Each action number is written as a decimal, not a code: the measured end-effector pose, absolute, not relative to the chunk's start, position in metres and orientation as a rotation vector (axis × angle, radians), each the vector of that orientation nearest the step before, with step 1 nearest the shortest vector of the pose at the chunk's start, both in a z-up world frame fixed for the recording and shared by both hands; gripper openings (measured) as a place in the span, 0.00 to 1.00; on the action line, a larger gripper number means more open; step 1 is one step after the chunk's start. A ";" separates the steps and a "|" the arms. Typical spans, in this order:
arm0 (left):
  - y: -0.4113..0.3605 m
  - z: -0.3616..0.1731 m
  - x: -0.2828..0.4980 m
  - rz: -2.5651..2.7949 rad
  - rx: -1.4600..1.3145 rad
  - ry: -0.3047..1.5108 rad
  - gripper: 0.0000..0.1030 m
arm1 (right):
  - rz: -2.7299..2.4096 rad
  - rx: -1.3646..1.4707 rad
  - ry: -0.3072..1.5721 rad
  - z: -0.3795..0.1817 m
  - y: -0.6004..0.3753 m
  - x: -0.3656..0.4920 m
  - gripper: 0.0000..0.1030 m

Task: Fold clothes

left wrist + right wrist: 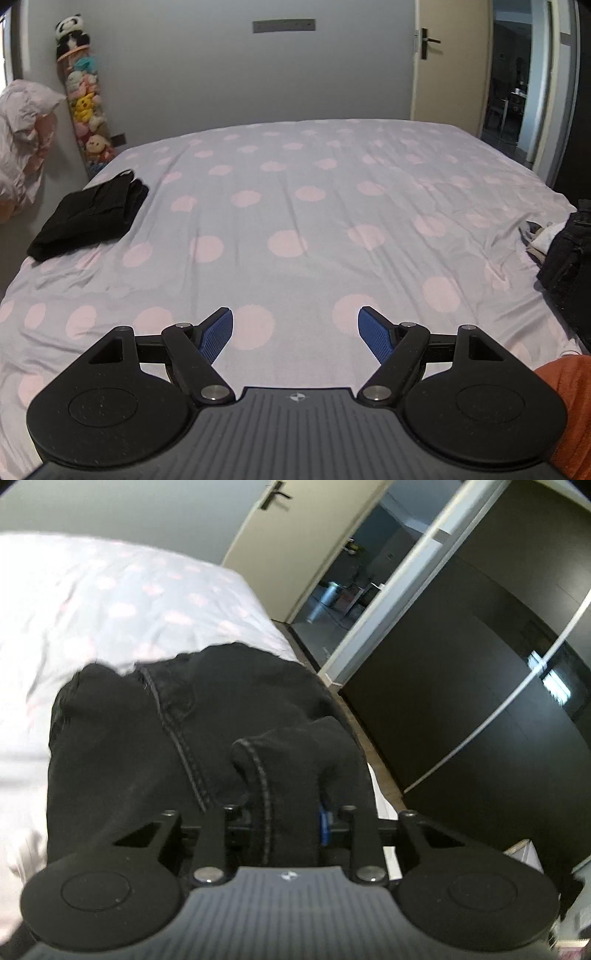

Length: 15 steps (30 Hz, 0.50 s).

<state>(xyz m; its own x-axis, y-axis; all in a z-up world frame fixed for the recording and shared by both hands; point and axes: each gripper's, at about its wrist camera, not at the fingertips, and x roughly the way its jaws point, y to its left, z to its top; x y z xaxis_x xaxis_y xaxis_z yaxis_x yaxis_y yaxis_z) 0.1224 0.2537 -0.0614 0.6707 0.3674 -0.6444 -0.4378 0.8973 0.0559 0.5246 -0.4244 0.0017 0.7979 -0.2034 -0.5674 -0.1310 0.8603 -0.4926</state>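
Observation:
In the right wrist view a crumpled pair of black jeans (155, 738) fills the middle, lying at the bed's right edge. A stitched fold of it runs down between the jaws of my right gripper (284, 812), which is shut on that fold; only a sliver of one blue pad (324, 823) shows. In the left wrist view my left gripper (295, 325) hovers low over the bedsheet (295, 206), its blue pads wide apart with nothing between them. A folded black garment (88, 218) rests at the bed's far left. The dark jeans pile (567, 254) shows at the right edge.
The bed carries a grey sheet with pink dots. A crumpled pink duvet (22, 140) and a tall column of plush toys (85, 99) stand at the left. An open door (447, 62) and a dark wardrobe (480, 683) lie to the right. An orange sleeve (569, 402) shows low right.

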 end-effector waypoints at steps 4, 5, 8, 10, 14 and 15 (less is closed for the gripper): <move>0.254 -0.052 0.117 0.453 -0.084 0.676 0.86 | -0.009 -0.548 0.597 0.023 -0.405 0.520 0.17; 0.256 -0.049 0.115 0.464 -0.086 0.669 0.86 | 0.006 -0.541 0.578 0.037 -0.401 0.520 0.17; 0.266 -0.040 0.106 0.499 -0.104 0.646 0.84 | 0.098 -0.541 0.490 0.074 -0.372 0.510 0.16; 0.273 -0.030 0.097 0.520 -0.104 0.623 0.82 | 0.169 -0.557 0.431 0.099 -0.343 0.502 0.14; 0.287 -0.010 0.077 0.562 -0.101 0.573 0.82 | 0.326 -0.577 0.311 0.141 -0.272 0.489 0.14; 0.291 -0.003 0.071 0.577 -0.097 0.560 0.82 | 0.362 -0.574 0.286 0.150 -0.257 0.484 0.13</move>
